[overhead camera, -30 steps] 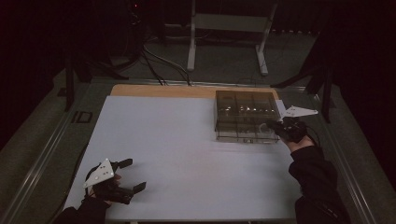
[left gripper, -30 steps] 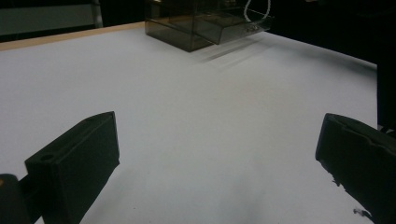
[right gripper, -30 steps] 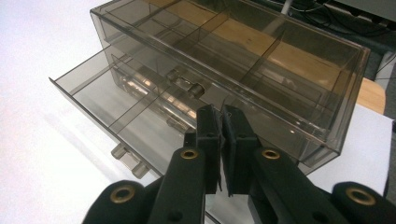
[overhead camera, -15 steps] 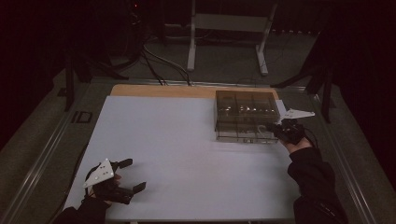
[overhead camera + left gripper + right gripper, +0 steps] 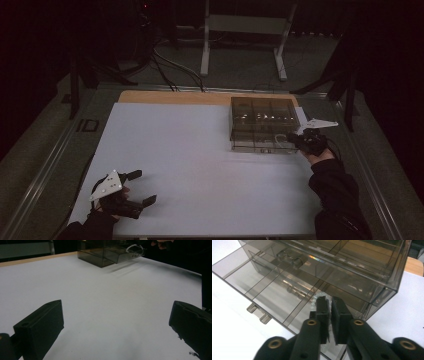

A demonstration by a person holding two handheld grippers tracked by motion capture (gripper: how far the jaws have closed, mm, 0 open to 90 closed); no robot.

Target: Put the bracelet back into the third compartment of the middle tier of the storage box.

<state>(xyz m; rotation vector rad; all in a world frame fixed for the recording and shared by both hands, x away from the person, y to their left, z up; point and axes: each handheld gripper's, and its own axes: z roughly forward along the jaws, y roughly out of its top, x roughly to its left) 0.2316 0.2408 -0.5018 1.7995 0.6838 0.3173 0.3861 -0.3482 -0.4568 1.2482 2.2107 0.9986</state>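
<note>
Right gripper [image 5: 329, 305] jaws lately parting, lower.

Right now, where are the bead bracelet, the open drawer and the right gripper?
bead bracelet [image 5: 314, 301]: right gripper view, beads left of the jaws.
open drawer [image 5: 257, 280]: right gripper view, its clear floor.
right gripper [image 5: 329, 303]: right gripper view, between its fingertips.

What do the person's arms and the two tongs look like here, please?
Both tongs are black with two blocky, flat-faced jaws. The left tongs and the right tongs each carry a pale grey three-cornered plate with small holes on top. In the right gripper view, brass-coloured rivets sit in the jaw links. The person's right arm wears a dark sleeve.
</note>
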